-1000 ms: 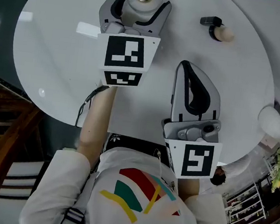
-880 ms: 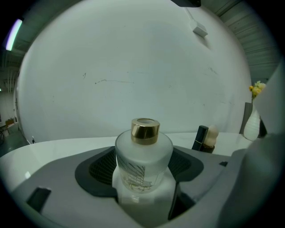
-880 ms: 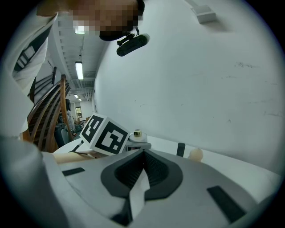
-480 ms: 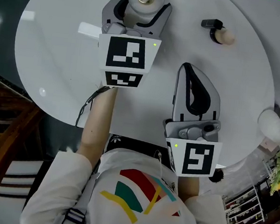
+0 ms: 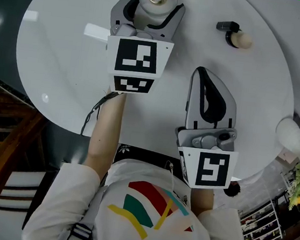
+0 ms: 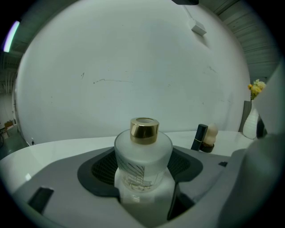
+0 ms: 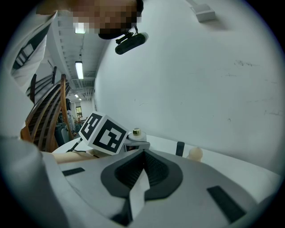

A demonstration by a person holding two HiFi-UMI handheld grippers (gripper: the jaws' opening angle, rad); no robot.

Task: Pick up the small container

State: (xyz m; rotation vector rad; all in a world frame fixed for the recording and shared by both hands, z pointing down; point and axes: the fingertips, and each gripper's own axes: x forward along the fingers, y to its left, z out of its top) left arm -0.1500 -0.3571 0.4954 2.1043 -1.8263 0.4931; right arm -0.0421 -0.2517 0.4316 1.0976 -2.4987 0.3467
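On the far side of the round white table (image 5: 54, 61), the left gripper (image 5: 153, 7) has its jaws pressed on both sides of the small container (image 6: 143, 156), which stands upright. The right gripper (image 5: 200, 73) is closed, empty and nearer the person.

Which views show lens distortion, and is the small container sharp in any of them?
Left gripper view: strong fisheye curving with dark corners, small container sharp between the jaws. Right gripper view: the same curving, plus a mosaic patch at the top. Head view: milder curving, small glare spots on the table.
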